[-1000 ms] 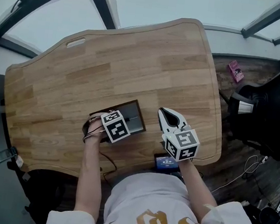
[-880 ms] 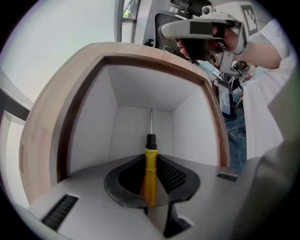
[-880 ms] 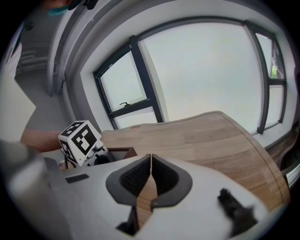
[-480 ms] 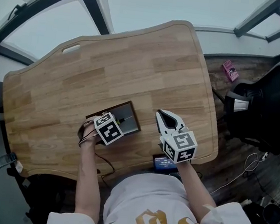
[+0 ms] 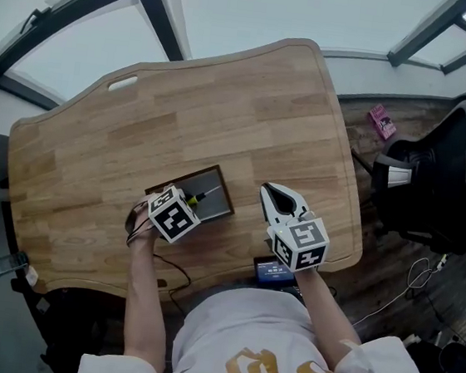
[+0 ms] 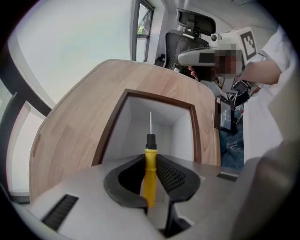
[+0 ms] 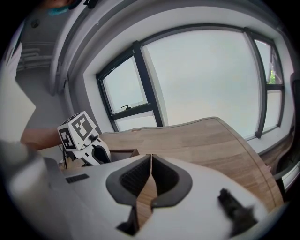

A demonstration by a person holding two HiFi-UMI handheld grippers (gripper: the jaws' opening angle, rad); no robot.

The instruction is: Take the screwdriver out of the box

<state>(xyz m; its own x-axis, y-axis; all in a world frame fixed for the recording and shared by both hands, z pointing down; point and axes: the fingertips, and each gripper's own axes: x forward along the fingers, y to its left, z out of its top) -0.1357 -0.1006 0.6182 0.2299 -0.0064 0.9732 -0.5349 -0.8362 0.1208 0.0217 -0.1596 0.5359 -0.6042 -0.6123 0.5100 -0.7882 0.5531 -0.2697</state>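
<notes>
My left gripper (image 6: 150,161) is shut on the yellow handle of a small screwdriver (image 6: 150,174). Its black collar and thin metal shaft point down into the open box (image 6: 159,97), which has a brown rim and a white inside. In the head view the left gripper (image 5: 186,204) hangs over the box (image 5: 218,190) near the table's front edge, with the screwdriver (image 5: 196,197) slanting out from under the marker cube. My right gripper (image 5: 281,202) hovers to the right of the box, shut with nothing in it; its pads (image 7: 140,178) meet over bare wood.
The box stands on a wooden table (image 5: 225,105). A dark phone-like device (image 5: 274,270) lies at the front edge by my right hand, and a cable (image 5: 169,268) trails near my left wrist. A black office chair (image 5: 434,179) and a pink item (image 5: 382,121) are on the floor to the right.
My left gripper has risen with the screwdriver, so the yellow handle now shows above the box. The right gripper has barely shifted.
</notes>
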